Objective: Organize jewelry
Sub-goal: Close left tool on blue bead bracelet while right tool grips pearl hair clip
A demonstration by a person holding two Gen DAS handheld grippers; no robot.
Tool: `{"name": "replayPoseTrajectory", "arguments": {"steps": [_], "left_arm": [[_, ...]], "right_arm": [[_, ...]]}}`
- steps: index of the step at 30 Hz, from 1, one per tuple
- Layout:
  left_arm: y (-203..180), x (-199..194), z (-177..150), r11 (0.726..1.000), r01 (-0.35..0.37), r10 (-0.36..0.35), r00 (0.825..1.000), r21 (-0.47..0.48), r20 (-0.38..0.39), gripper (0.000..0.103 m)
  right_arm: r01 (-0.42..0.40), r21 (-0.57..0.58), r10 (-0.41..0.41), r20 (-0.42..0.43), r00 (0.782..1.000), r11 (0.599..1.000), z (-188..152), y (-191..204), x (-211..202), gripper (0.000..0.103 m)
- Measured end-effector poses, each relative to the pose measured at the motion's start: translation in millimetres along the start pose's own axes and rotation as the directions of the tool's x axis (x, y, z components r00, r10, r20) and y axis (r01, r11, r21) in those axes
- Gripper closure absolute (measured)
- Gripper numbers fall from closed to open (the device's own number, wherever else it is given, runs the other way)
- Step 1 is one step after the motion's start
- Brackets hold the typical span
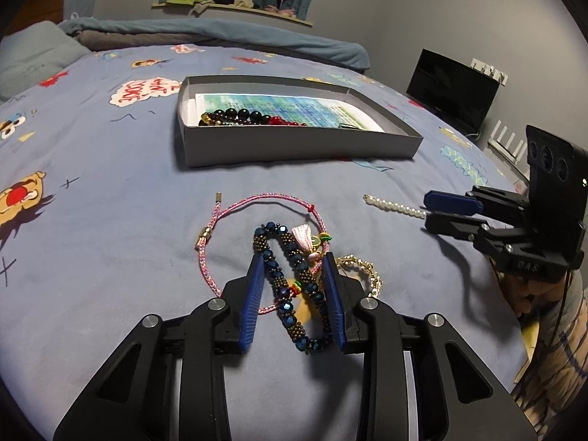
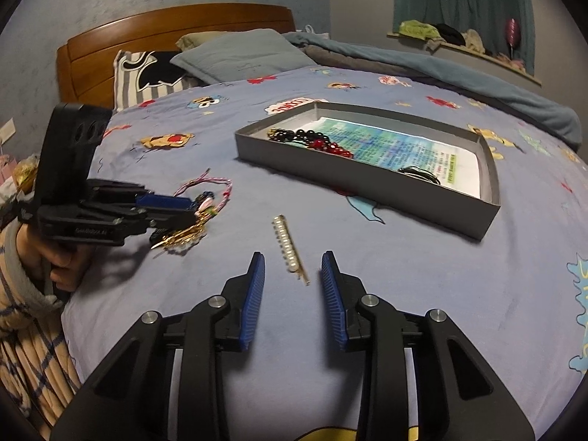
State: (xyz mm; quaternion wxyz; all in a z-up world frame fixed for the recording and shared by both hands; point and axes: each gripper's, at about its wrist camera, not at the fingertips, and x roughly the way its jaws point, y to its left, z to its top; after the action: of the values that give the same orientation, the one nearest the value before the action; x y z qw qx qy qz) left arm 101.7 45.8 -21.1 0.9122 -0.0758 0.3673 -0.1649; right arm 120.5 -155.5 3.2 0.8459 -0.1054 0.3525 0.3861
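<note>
Left gripper [image 1: 294, 268] low centre, jaws spread either side of blue beaded bracelet [image 1: 290, 286], not pinching. Pink cord bracelet [image 1: 235, 209] and gold chain [image 1: 367, 272] tangled alongside. Right gripper [image 2: 292, 268] low centre, jaws spread, pearl clip [image 2: 288, 246] lying between tips. Grey box [image 1: 294, 147] upper centre on bedspread [image 1: 110, 183], holding dark beads [image 1: 235, 115].

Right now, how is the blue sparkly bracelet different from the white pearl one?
The blue beaded bracelet is dark and bent into a wavy shape; the pearl piece is white and lies straight. The blue beaded bracelet sits tangled with a pink cord bracelet and a gold chain; the pearl piece lies alone. The left gripper straddles the blue one, the right gripper the pearl one. Both lie on the bedsheet, outside the box.
</note>
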Motion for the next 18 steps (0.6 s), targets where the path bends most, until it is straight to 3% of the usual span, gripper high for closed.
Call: {"name": "replayPoseTrajectory", "arguments": {"steps": [5, 9, 18], "left_arm": [[4.1, 3.1, 2.6, 1.0, 0.016, -0.016, 1.0, -0.026, -0.01, 0.069], [5.9, 5.9, 3.1, 0.999, 0.022, -0.023, 0.999, -0.038, -0.023, 0.069], [11.8, 5.5, 5.1, 0.997, 0.029, -0.03, 0.999, -0.071, -0.013, 0.068]], "right_arm": [[-0.01, 0.0, 0.01, -0.023, 1.0, 1.0, 9.3, -1.9, 13.6, 0.071], [-0.004, -0.036, 0.001, -0.063, 0.998, 0.999, 10.2, 5.1, 26.6, 0.078], [0.011, -0.056, -0.015, -0.064, 0.998, 0.998, 7.2, 9.4, 26.3, 0.083]]}}
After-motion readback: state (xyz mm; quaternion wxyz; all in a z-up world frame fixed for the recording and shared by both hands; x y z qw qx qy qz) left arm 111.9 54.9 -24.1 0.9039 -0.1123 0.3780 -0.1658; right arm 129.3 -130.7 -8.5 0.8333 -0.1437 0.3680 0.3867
